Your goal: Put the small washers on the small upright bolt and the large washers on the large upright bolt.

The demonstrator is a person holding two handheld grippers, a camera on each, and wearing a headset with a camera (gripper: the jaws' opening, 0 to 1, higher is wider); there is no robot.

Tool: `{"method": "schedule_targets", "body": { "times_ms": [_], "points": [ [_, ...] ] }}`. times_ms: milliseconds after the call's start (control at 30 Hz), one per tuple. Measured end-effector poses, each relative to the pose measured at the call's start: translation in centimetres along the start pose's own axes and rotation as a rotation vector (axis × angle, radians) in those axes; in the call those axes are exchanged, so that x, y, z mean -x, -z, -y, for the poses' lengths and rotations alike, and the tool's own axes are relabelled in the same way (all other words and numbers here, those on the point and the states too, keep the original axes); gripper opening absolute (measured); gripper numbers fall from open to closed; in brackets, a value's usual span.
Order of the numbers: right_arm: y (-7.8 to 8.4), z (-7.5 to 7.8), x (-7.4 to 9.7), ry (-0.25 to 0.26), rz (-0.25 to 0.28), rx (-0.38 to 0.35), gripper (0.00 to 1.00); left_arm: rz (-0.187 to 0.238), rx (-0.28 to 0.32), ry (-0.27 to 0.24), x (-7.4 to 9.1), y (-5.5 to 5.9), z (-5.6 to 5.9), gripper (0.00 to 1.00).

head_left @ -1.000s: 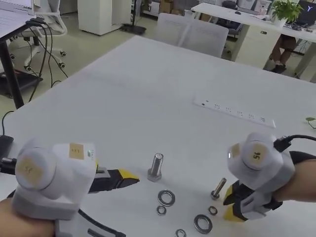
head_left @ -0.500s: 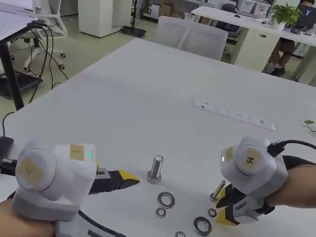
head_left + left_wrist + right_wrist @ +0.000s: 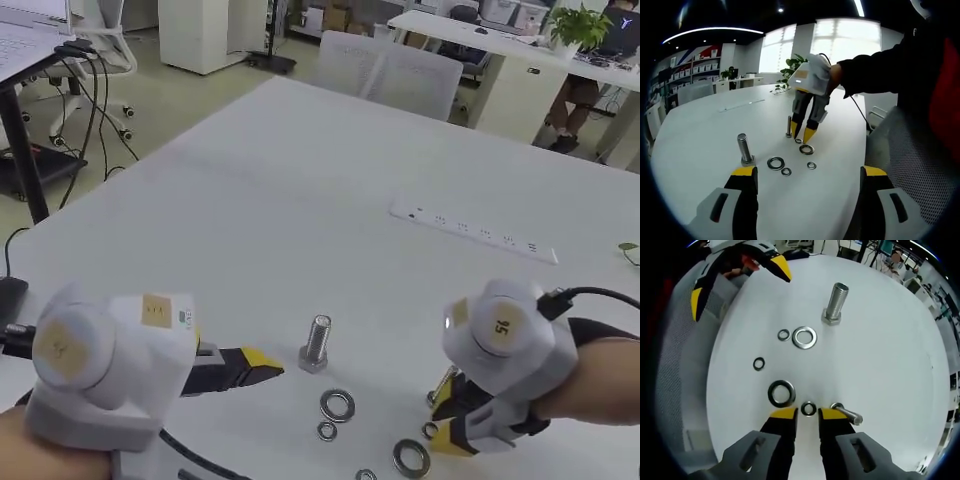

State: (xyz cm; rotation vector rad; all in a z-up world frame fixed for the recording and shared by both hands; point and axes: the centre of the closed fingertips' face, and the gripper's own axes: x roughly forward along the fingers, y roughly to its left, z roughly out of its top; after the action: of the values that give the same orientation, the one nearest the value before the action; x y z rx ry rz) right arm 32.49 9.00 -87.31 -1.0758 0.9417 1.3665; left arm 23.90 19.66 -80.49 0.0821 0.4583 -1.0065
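- The right gripper (image 3: 808,415) is held low to the right of the large bolt (image 3: 835,302). Its jaws are slightly parted around a small washer (image 3: 808,408), apparently ready to pinch it.
- The left gripper (image 3: 809,172) is kept wide apart and empty to the left of that bolt, probably waiting.
- Four other washers (image 3: 804,337) are scattered in front of the large bolt, which is bare.
- The small bolt (image 3: 847,414), right of the large bolt, is partly covered by the right gripper in the head view.
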Motion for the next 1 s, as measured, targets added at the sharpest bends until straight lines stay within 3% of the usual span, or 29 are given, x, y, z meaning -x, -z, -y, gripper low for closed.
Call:
{"method": "schedule_targets", "body": {
  "times_ms": [333,667,1000],
  "points": [
    [0.0,-0.1,-0.1,-0.015,-0.004,-0.035,0.18,0.004,-0.001,-0.003,0.0,-0.1,0.0,0.84],
    [0.5,-0.6,0.0,-0.032,-0.027,-0.012,0.15,0.009,-0.001,-0.007,0.1,-0.1,0.0,0.84],
    [1.3,-1.6,0.3,-0.065,-0.087,0.006,0.15,0.009,0.0,-0.008,0.1,-0.1,0.1,0.83]
  ]
}}
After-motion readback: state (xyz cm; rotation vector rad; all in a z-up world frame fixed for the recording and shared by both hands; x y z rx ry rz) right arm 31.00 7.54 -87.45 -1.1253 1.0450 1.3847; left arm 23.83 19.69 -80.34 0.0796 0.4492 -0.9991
